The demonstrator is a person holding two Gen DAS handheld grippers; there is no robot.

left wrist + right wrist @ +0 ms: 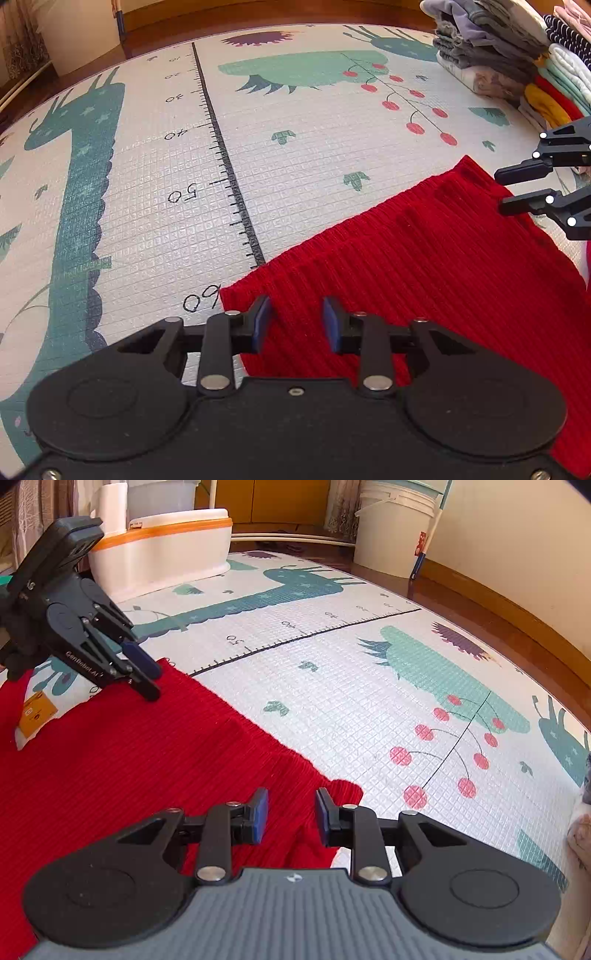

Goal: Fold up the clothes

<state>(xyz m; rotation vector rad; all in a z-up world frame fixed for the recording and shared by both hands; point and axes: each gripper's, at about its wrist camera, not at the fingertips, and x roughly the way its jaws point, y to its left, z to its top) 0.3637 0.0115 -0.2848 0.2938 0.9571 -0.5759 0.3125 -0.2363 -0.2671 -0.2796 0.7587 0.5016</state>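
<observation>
Red ribbed knitwear (pixel 424 280) is spread flat on the printed play mat (pixel 295 166), its far edge running on a diagonal between the two grippers. Soft, limp behaviour is to be expected of it — the ribbing suggests stretch, and the cloth will likely sag and drape once lifted, with little weight to resist. No slipperiness is suggested by the coarse knit, so a pinch through the edge should hold.

The left gripper (pixel 297 323) is seen with its blue pads parted over one far corner, nothing being clasped; the right gripper (pixel 288 818) is likewise spread apart over the opposite corner, where the hem is slightly rumpled. Whether the pads touch the cloth cannot be told.

Hold is best taken at these two corners — both layers, if doubled, being caught together so that the edge is carried evenly. A stack of folded clothes (pixel 517 55) is seen near the mat's edge.
</observation>
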